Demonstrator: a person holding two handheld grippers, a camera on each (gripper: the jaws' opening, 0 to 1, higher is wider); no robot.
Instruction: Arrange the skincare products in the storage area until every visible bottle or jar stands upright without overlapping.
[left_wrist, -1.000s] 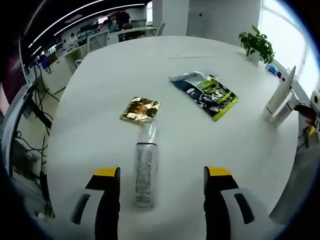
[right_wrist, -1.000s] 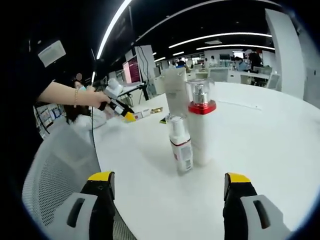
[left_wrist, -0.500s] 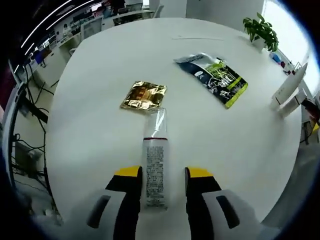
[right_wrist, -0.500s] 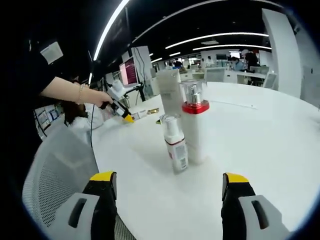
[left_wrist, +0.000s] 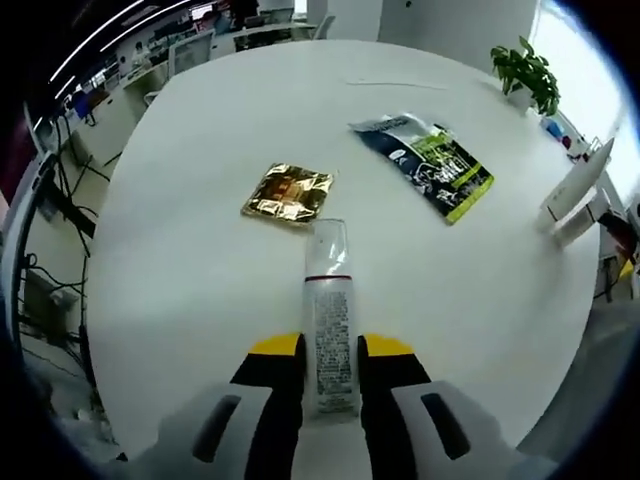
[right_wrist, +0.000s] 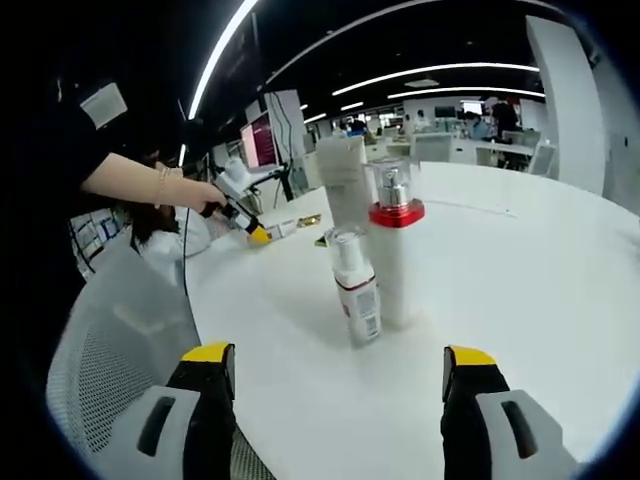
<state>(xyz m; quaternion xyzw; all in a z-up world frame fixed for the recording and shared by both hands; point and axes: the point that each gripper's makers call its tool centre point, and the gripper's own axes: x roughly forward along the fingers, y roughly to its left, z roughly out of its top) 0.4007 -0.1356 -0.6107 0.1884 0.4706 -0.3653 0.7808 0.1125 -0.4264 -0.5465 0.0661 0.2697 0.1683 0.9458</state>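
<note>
— White and round, the table top (left_wrist: 200, 240) is sitting in an open-plan office; where is the lying bottle relative to the left gripper?

— In the left gripper view, the clear-capped white spray bottle with a thin red band (left_wrist: 331, 318) is lying on its side, its base between the yellow-tipped jaws of the left gripper (left_wrist: 331, 347). The jaws are standing narrow, pressed against both sides of the bottle's lower body, and its clear cap is pointing away toward a crinkled gold foil sachet (left_wrist: 288, 193) just beyond it.

— What is changing against the earlier pictures?

— A second ago those jaws were standing wide with the bottle loose between them; now they are closing right onto it. A dark blue and lime green printed pouch (left_wrist: 424, 164) is lying well apart, with a potted green plant (left_wrist: 527, 71) at the far edge.

— And the other side?

— In the right gripper view, the right gripper (right_wrist: 338, 358) is staying spread wide over bare table, holding nothing. Ahead, a small white pump bottle with a red band (right_wrist: 355, 287) is standing upright just beside a tall white bottle with a red collar and clear cap (right_wrist: 393, 245), a tall white tube (right_wrist: 345, 179) behind them.

— Any writing?

— Print is showing on the lying bottle, the small pump bottle and the pouch, but it is too small to read.
</note>
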